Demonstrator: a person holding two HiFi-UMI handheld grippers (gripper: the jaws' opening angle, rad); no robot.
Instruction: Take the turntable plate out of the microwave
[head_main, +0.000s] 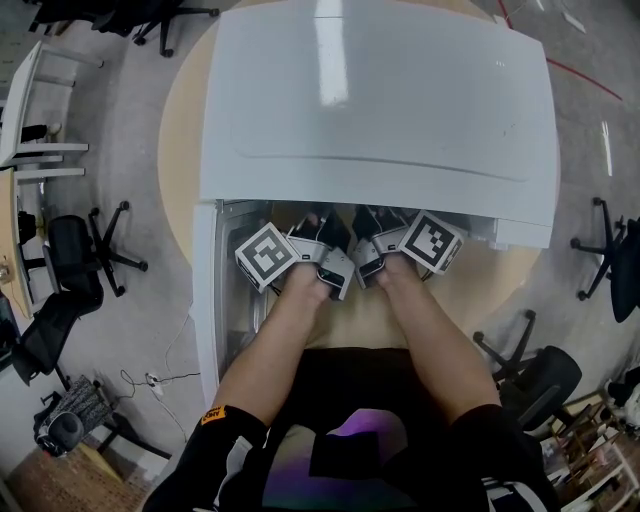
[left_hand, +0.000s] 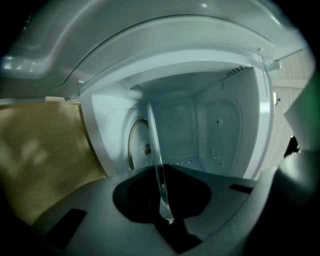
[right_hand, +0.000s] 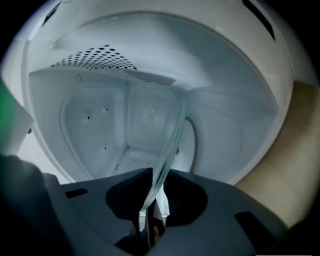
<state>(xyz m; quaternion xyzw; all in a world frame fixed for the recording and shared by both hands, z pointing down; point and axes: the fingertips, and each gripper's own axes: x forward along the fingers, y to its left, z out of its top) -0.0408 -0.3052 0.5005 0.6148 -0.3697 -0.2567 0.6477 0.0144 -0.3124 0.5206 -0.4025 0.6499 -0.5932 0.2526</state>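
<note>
I have my left claw (head_main: 322, 240) and my right claw (head_main: 374, 240) side by side in the mouth of the white microwave (head_main: 380, 90), which sits on a round tan table (head_main: 178, 130) with its door (head_main: 208, 300) swung out at 9 o'clock. In the left gripper view my left claw (left_hand: 162, 200) is closed down to a thin slit on the near rim of the glass turntable plate (left_hand: 154, 145). The right claw (right_hand: 152, 200) is pinched the same way on that plate (right_hand: 170, 145), so both hands carry it. From each claw the plate runs edge-on straight ahead to 12 o'clock, deep into the cavity. From the head view it is hidden under the microwave's top. It appears to stand off the round recess in the cavity floor (left_hand: 137, 145). Neither hand is nearer, so I judge the way out is a level pull back toward 6 o'clock, both claws moving together so the glass does not twist.
</note>
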